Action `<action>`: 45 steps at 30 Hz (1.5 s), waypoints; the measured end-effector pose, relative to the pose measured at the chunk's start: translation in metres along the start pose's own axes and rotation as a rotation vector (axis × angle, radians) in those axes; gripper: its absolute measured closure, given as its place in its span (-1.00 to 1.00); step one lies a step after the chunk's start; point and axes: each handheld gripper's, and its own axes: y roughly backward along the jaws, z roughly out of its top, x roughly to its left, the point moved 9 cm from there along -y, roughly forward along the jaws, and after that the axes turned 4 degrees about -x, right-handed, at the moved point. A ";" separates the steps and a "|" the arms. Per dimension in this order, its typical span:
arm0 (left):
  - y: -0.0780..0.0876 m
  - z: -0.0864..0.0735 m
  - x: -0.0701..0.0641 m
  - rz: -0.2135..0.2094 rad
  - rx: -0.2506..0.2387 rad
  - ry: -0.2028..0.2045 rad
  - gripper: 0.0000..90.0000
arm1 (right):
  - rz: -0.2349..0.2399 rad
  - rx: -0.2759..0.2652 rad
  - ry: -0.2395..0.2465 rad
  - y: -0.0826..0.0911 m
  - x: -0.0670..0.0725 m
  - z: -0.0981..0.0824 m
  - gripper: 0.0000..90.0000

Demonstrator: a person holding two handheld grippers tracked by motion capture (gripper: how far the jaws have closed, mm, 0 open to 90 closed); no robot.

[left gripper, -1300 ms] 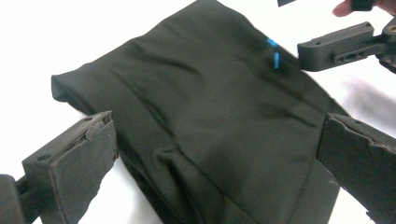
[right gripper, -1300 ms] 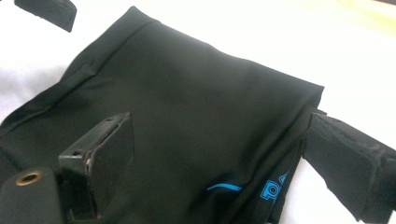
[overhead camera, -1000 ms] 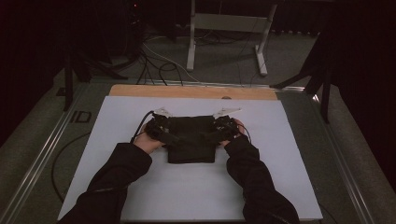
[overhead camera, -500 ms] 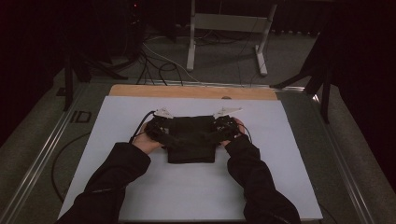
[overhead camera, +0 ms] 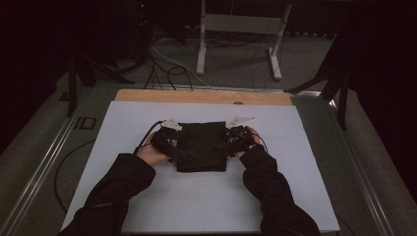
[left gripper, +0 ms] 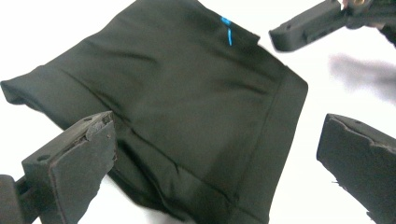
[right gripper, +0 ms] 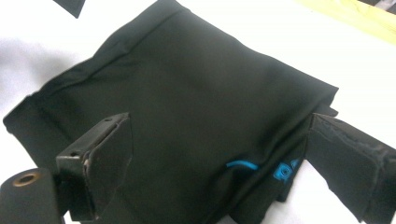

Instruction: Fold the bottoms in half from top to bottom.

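I see black sleeves, and my left gripper (overhead camera: pixel 173 142) and right gripper (overhead camera: pixel 231 140) have chunky black jaws, grey top plates and dark trailing cables.

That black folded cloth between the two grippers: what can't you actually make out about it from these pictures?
- Blue marks on the black cloth: too small to read in the right gripper view.
- Its layers: hidden inside the fold, high view.
- Its near edge: cut off by the bottom of the left gripper view, partly behind the left gripper.
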 end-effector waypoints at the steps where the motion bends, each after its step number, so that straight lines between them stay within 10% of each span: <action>1: 0.002 -0.004 -0.001 0.000 0.004 0.002 -0.99 | -0.002 0.004 0.000 0.003 0.000 -0.003 -0.81; 45: 0.047 -0.073 -0.040 -0.042 -0.024 -0.044 -0.99 | 0.066 0.014 0.024 0.059 0.019 -0.086 -0.82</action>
